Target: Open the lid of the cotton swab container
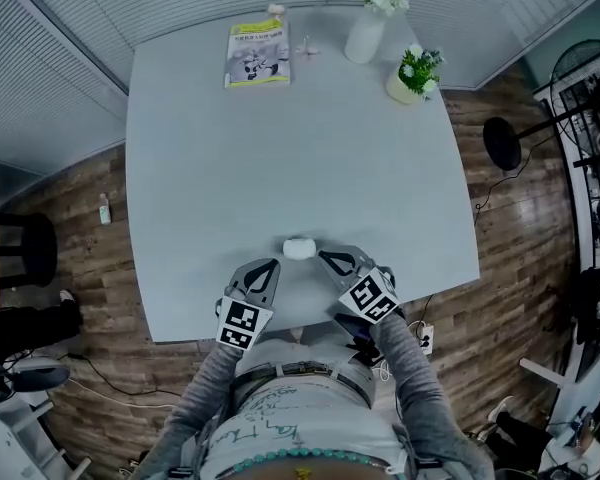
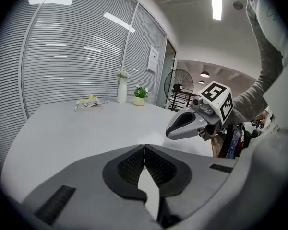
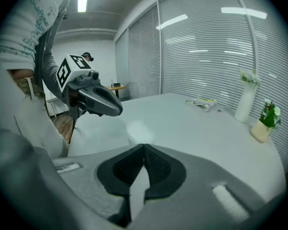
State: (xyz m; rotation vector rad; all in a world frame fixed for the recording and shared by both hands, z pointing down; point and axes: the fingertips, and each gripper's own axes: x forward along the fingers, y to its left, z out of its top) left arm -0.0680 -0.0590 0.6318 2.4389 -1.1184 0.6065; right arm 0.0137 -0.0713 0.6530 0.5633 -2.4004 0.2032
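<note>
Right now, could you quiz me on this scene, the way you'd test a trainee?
1. True or false: the left gripper and right gripper are both shut and empty.
2. What green thing stands to the right of the vase?
3. Where is the container? A: between the gripper tips. B: beside the vase. C: behind the plant.

Key: 1 true; 2 a potted plant; 3 A.
</note>
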